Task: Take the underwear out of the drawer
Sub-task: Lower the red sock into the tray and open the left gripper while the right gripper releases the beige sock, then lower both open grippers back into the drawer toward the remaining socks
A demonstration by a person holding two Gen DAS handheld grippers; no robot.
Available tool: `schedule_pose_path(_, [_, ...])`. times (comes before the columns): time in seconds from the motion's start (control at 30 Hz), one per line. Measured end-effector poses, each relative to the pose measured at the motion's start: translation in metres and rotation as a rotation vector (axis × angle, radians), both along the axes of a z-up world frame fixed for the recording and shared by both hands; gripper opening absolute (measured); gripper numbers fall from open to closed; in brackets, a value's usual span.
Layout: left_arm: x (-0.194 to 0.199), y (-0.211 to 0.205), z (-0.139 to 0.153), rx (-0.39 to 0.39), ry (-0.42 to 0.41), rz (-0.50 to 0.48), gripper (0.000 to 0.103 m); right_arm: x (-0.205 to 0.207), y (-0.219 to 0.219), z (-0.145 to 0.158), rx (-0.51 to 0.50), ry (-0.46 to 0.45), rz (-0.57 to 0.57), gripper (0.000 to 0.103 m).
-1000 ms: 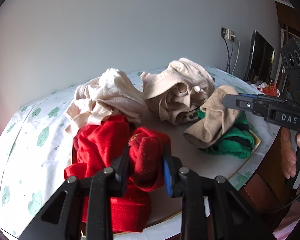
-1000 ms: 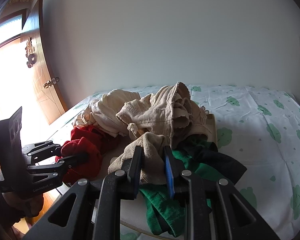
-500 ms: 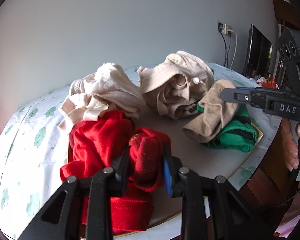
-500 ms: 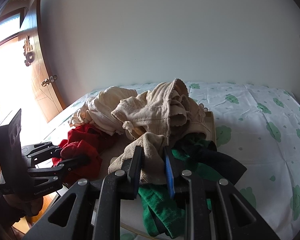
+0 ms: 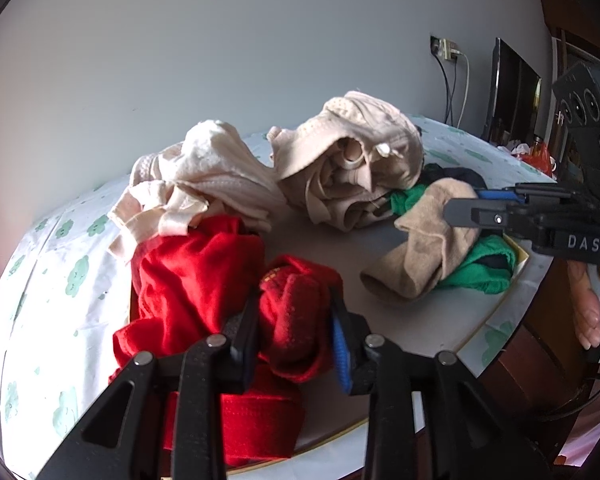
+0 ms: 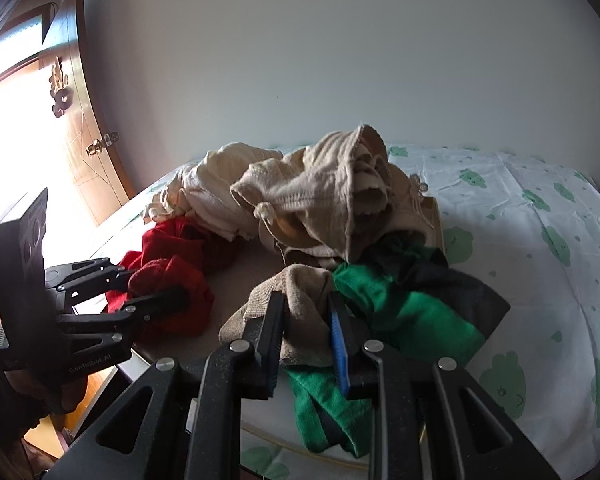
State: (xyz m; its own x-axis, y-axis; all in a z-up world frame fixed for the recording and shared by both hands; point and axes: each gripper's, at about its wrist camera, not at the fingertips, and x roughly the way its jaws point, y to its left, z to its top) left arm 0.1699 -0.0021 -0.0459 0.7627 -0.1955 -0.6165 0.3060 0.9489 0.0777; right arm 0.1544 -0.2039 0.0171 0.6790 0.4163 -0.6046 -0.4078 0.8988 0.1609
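Little has shifted in the past second: your left gripper stays clamped on the red bundle, your right gripper on the tan piece, both low over the tray on the bed. Underwear looks soft and light; pinch thick folds, since loose edges may slip.

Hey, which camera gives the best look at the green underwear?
The right wrist view. There the green underwear spreads across the foreground beside the right gripper, its dark trim visible. In the left wrist view the green underwear is mostly hidden under the tan sock that the right gripper clamps.
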Motion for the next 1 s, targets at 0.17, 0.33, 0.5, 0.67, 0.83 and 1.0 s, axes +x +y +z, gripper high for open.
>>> schedule_pose_path(0.17, [-0.001, 0.000, 0.000, 0.005, 0.000, -0.002, 0.032, 0.001, -0.004, -0.001, 0.015, 0.009, -0.001, 0.024])
schedule_pose_path(0.33, [-0.008, -0.004, 0.002, 0.016, 0.002, -0.020, 0.047, -0.001, -0.004, -0.002, 0.011, 0.023, 0.001, 0.034])
schedule_pose_path(0.5, [-0.023, -0.007, 0.007, 0.005, -0.028, -0.039, 0.073, -0.011, -0.004, 0.000, -0.006, 0.005, 0.010, 0.058])
schedule_pose_path(0.67, [-0.039, -0.007, 0.013, 0.011, -0.061, -0.045, 0.073, -0.020, -0.006, 0.005, -0.013, -0.011, 0.007, 0.058])
schedule_pose_path(0.83, [-0.056, 0.005, 0.019, -0.047, -0.070, -0.028, 0.075, -0.041, -0.007, 0.017, -0.020, -0.035, 0.027, 0.058])
schedule_pose_path(1.0, [-0.080, 0.013, 0.020, -0.097, -0.074, -0.027, 0.075, -0.078, -0.014, 0.032, -0.039, -0.064, 0.060, 0.059])
